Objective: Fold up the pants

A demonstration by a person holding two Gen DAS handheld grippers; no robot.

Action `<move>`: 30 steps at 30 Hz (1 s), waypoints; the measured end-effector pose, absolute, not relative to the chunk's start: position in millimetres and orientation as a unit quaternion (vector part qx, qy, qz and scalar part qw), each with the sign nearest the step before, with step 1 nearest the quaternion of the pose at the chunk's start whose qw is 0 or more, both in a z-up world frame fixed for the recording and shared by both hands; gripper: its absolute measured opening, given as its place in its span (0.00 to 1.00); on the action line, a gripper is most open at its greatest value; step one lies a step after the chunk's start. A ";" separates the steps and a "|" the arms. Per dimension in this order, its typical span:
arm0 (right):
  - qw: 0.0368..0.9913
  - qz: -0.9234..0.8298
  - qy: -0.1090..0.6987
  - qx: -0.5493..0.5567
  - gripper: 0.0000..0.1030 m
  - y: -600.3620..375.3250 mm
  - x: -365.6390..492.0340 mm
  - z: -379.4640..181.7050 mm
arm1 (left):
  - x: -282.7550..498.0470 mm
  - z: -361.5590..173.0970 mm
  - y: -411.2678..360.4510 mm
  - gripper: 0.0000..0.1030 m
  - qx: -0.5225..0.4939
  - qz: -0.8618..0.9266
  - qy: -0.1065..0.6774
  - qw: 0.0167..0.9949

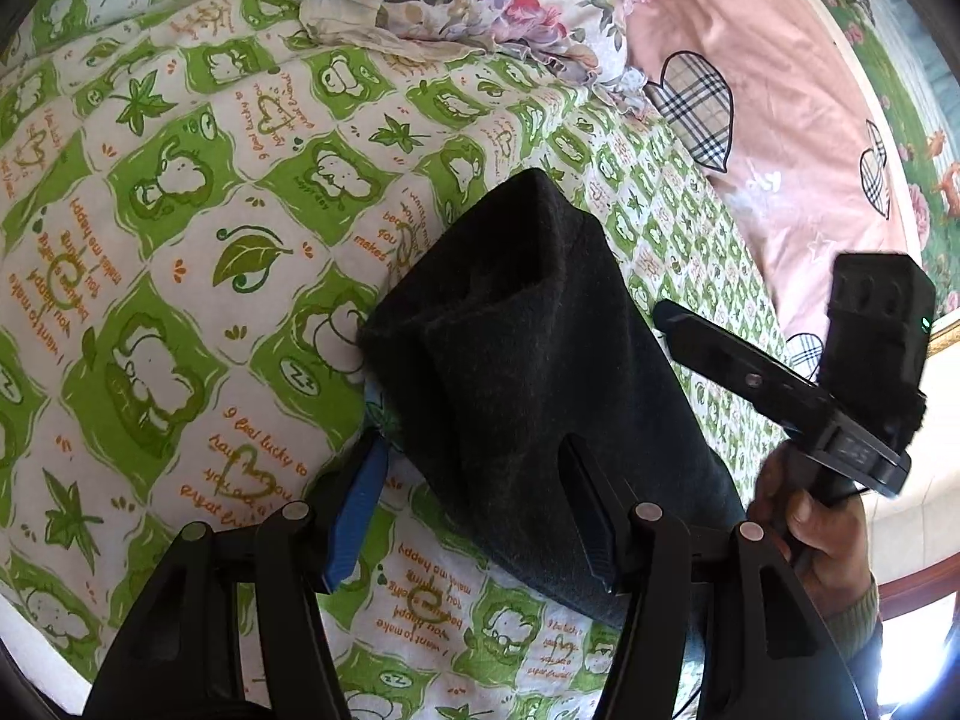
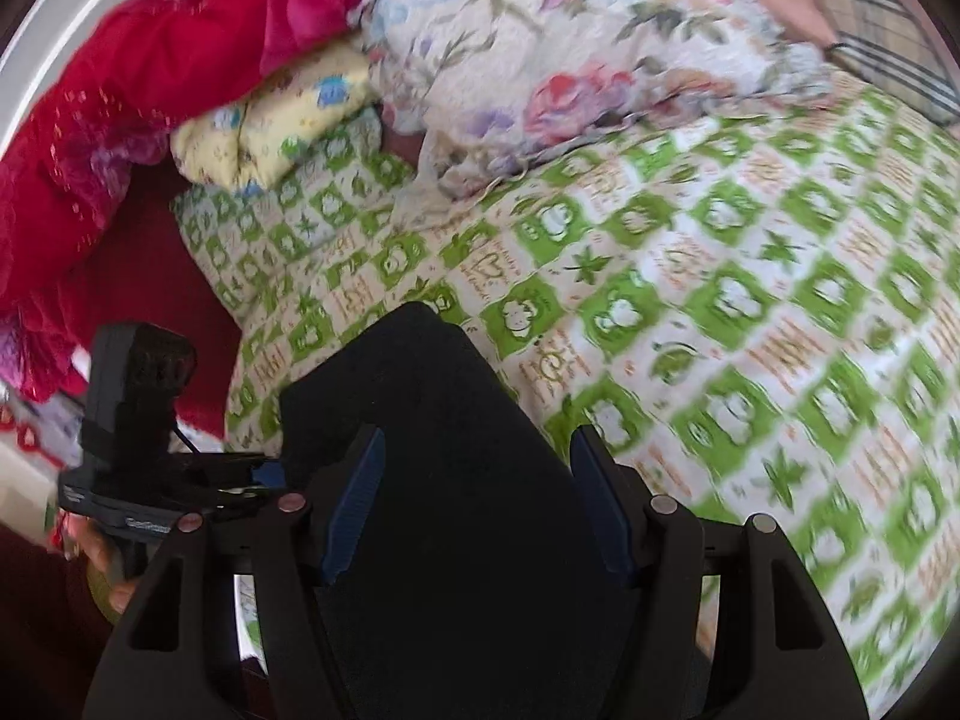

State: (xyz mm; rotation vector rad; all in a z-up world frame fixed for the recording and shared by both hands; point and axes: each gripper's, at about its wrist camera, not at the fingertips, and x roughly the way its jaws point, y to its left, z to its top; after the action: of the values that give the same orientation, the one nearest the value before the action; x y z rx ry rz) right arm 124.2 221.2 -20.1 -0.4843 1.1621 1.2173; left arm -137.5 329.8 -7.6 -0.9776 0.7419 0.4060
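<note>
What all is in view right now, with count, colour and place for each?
pants: one, black, on the bedspread, between both grippers' fingers
bedspread: one, green and white with orange writing, covering the bed
floral pillow: one, white with pink and purple flowers, at the far end
pink sheet: one, pink with plaid hearts, right of the bedspread
red cloth: one, red, bunched at far left
yellow bundle: one, pale yellow, beside the red cloth
left hand-held gripper: one, black, blue pads, open around the pants
right hand-held gripper: one, black, blue pads, open around the pants

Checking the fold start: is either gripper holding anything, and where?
Cannot be told. The black pants lie between the open fingers of the left gripper and right gripper; no pinch shows.
</note>
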 end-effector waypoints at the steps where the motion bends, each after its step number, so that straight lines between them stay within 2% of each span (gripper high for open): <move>1: 0.635 0.535 0.514 -0.216 0.63 225.1 125.1 -23.8 | -137.1 -7.9 330.3 0.57 -0.455 0.189 0.346 0.798; 6: 0.612 0.541 0.524 -0.242 0.63 247.2 126.6 -40.0 | -131.8 -7.6 330.9 0.51 -0.450 0.205 0.354 0.794; 10: 0.599 0.542 0.526 -0.267 0.63 260.9 126.3 -51.3 | -127.8 -8.0 334.1 0.41 -0.448 0.218 0.357 0.791; 12: 0.588 0.550 0.533 -0.261 0.55 265.6 127.5 -54.4 | -126.5 -8.4 335.6 0.35 -0.445 0.224 0.358 0.790; 13: 0.585 0.552 0.536 -0.258 0.46 267.6 127.7 -55.1 | -126.3 -8.9 336.1 0.32 -0.444 0.225 0.359 0.790; 17: 0.589 0.557 0.522 -0.265 0.32 269.1 119.7 -50.6 | -124.4 -6.0 335.5 0.25 -0.443 0.229 0.361 0.788; 21: 0.606 0.567 0.504 -0.240 0.25 254.9 116.4 -31.4 | -120.8 10.6 329.5 0.20 -0.437 0.221 0.352 0.797; 30: 0.648 0.593 0.457 -0.143 0.22 192.1 110.8 42.5 | -104.6 81.7 269.8 0.18 -0.371 0.175 0.323 0.853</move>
State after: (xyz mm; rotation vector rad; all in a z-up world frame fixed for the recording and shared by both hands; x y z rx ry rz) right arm 110.8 192.1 42.5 -0.3254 1.0383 1.3475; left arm -104.6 269.8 81.7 -0.7811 0.6792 0.3688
